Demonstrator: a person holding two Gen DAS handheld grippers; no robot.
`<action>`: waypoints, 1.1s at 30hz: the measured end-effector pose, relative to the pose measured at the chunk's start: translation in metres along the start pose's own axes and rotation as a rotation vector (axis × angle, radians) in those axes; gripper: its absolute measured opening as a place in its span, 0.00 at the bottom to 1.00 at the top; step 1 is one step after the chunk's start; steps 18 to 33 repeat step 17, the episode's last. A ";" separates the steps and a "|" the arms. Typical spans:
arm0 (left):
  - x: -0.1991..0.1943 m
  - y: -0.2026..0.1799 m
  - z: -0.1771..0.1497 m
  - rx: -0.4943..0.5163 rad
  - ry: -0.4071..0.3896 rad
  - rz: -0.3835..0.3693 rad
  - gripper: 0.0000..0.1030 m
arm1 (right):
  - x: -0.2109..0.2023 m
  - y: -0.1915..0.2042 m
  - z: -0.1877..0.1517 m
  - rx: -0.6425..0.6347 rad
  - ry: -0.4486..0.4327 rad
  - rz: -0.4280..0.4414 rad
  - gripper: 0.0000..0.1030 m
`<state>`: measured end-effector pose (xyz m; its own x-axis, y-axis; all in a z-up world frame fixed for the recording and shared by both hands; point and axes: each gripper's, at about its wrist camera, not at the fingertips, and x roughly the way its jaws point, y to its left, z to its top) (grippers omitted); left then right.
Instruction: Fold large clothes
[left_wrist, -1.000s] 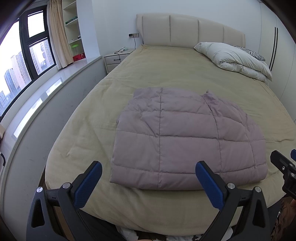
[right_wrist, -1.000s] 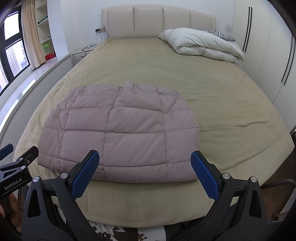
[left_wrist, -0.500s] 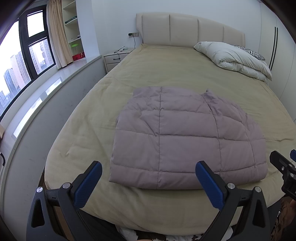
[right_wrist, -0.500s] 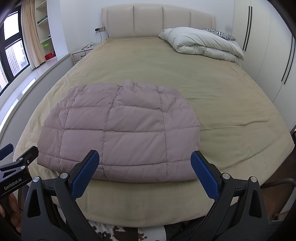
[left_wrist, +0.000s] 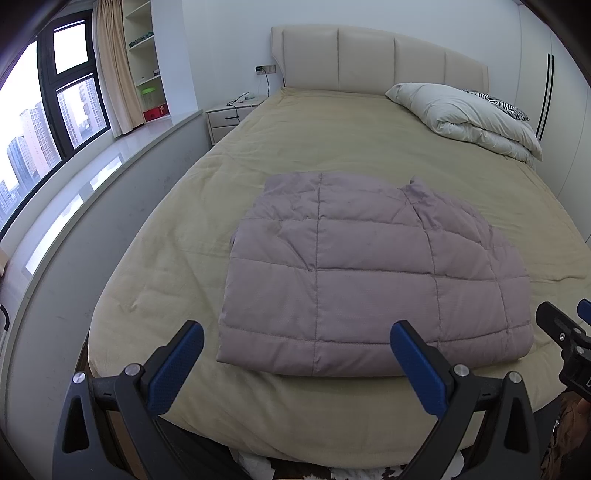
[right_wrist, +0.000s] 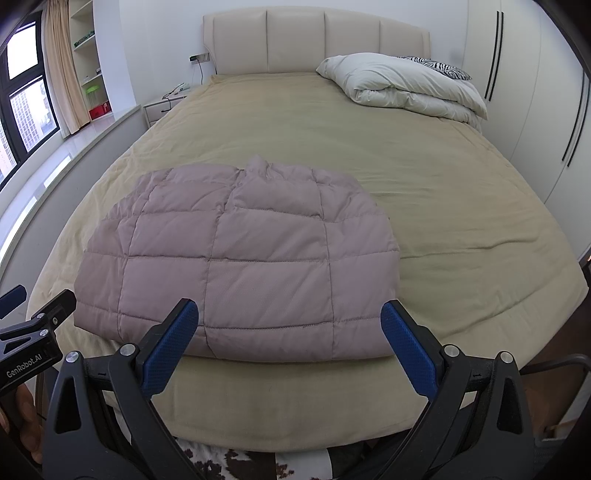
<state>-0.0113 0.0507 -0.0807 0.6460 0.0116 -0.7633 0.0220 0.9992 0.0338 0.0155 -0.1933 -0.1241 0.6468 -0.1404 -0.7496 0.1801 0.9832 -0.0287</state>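
Note:
A mauve quilted puffer jacket (left_wrist: 373, 273) (right_wrist: 240, 258) lies folded into a rough rectangle near the foot of a beige bed (left_wrist: 347, 147) (right_wrist: 424, 177). My left gripper (left_wrist: 295, 354) hovers just off the bed's foot edge, below the jacket's near hem, open with nothing between its blue pads. My right gripper (right_wrist: 290, 339) is held the same way beside it, open and empty, a little short of the hem. Each gripper shows at the edge of the other's view: the right one (left_wrist: 561, 332), the left one (right_wrist: 33, 325).
A folded white duvet (left_wrist: 465, 114) (right_wrist: 402, 85) and a zebra-print pillow (right_wrist: 432, 64) lie at the bed's head on the right. A nightstand (left_wrist: 232, 118) and a window ledge (left_wrist: 81, 192) run along the left; wardrobe doors (right_wrist: 517, 92) stand right.
Almost nothing: both grippers stay open and hold their place; the views shift only slightly.

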 end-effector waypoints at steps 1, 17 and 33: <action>0.000 0.002 0.002 0.002 0.001 -0.002 1.00 | 0.000 0.000 0.000 0.000 0.000 0.001 0.98; -0.001 0.005 0.004 0.016 -0.018 -0.018 1.00 | 0.005 0.000 -0.001 0.003 0.019 0.003 0.98; -0.001 0.005 0.004 0.016 -0.018 -0.018 1.00 | 0.005 0.000 -0.001 0.003 0.019 0.003 0.98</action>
